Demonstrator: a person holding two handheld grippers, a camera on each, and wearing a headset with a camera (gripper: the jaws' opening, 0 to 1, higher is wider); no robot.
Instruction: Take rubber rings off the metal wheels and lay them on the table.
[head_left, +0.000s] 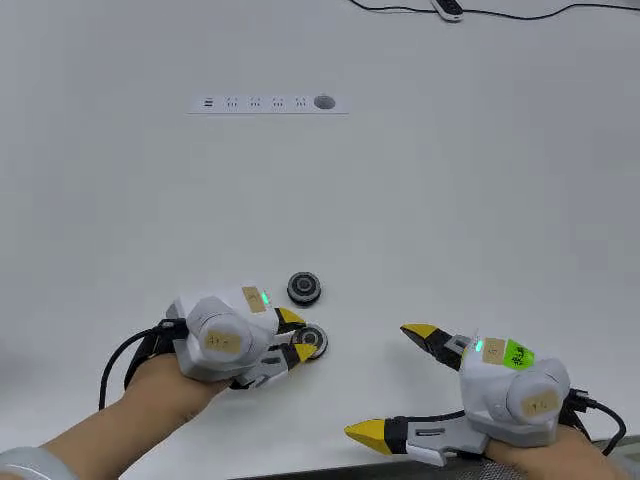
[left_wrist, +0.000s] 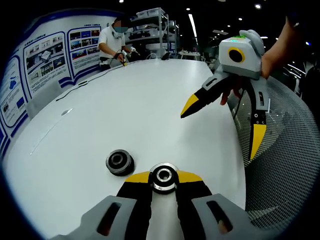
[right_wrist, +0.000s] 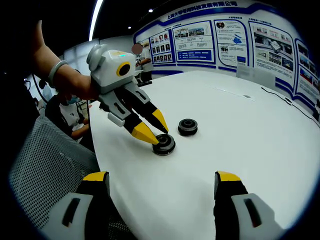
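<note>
Two small metal wheels with black rubber rings lie on the white table (head_left: 420, 200). My left gripper (head_left: 299, 336) is shut on the near wheel (head_left: 312, 342), its yellow tips pressing both sides of that wheel (left_wrist: 164, 178), which rests on the table. The second wheel (head_left: 304, 288) lies free just beyond it, left of my jaws in the left gripper view (left_wrist: 120, 162). My right gripper (head_left: 388, 381) stands wide open and holds nothing, a hand's width to the right of the held wheel (right_wrist: 164, 144). Its own jaws (right_wrist: 161, 181) frame the left gripper (right_wrist: 148, 127) and the free wheel (right_wrist: 187, 127).
A white power strip (head_left: 268, 103) lies flat at the far middle of the table, and a black cable (head_left: 520, 14) runs along the far edge. The table's front edge is close under both grippers. A grey mesh chair (right_wrist: 45, 165) stands beside the table.
</note>
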